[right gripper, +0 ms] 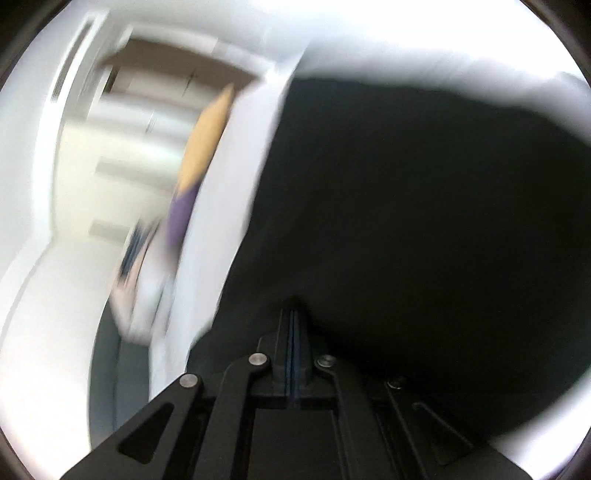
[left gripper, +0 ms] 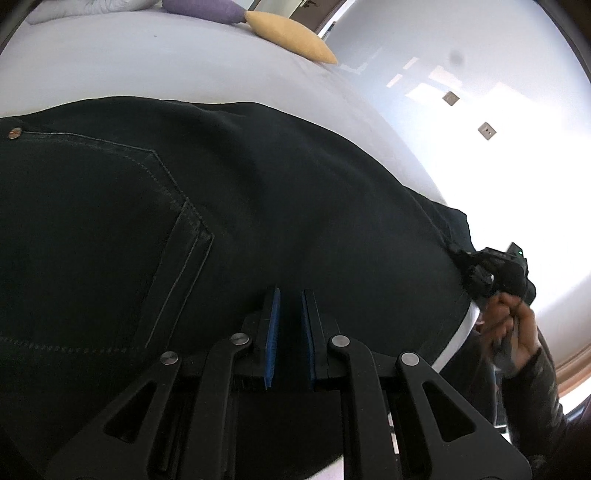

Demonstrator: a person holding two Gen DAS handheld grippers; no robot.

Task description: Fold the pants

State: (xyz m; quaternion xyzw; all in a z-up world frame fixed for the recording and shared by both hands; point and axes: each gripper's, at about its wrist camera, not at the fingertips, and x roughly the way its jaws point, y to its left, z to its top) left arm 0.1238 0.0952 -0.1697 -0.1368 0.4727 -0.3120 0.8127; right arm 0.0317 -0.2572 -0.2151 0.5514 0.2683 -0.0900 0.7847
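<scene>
A: Black jeans [left gripper: 258, 221] spread flat on the pale bed sheet [left gripper: 147, 62], back pocket [left gripper: 110, 229] up and at the left, copper rivet [left gripper: 15, 133] at far left. Yellow cushion [left gripper: 291, 35] and purple cushion [left gripper: 207, 9] at the far end, well apart from the denim.

B: Left gripper [left gripper: 289, 295]?

A: Hovering over the near edge of the cloth, blue pads [left gripper: 272, 332] parted, nothing between them. Released.

B: And the right gripper [right gripper: 294, 314]?

A: Fingers pressed together, tips sunk into dark fabric at the jeans' right edge. Looks clenched on that edge, though too blurred there to see the cloth between the pads. Seen from the left wrist at far right, held in the person's hand [left gripper: 509, 325].

B: Handling?

A: Probably heavy, soft denim: limp, sagging when lifted, not slippery, not fragile. Thick seams and hems likely the firmest places to pinch. Best hold for the free gripper probably the near edge right below it, matching the right one's grip, so that both lift evenly and the fold lies square.
</scene>
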